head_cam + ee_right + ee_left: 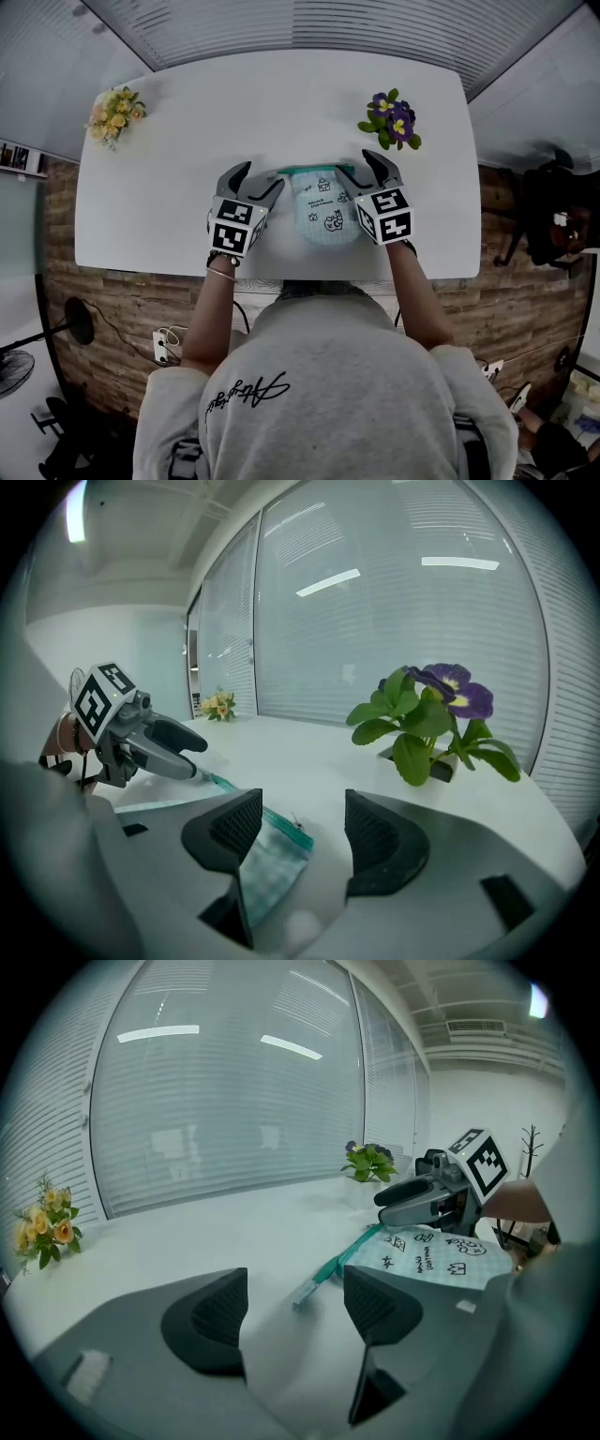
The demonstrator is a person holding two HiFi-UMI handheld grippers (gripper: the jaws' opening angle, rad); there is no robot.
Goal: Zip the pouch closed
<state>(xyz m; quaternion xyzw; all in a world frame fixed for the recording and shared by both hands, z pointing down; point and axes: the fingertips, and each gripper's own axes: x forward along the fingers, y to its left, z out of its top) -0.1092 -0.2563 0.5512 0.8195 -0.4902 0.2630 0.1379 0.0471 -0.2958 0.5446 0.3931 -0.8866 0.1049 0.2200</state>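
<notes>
A pale mint pouch (323, 214) with small cartoon prints lies flat on the white table (169, 187), its teal zipper along the far edge. My left gripper (255, 187) stands open at the pouch's left end. In the left gripper view the zipper's loose end tab (309, 1290) lies on the table just ahead of the gap, touched by neither pad. My right gripper (367, 169) stands open at the pouch's right end. In the right gripper view the pouch's corner (272, 860) and small zipper pull (298, 825) lie between the jaws, unpressed.
A pot of purple flowers (392, 119) stands at the table's far right, close beyond my right gripper. A bunch of yellow flowers (114, 112) sits at the far left corner. Window blinds run behind the table. The person stands at the near edge.
</notes>
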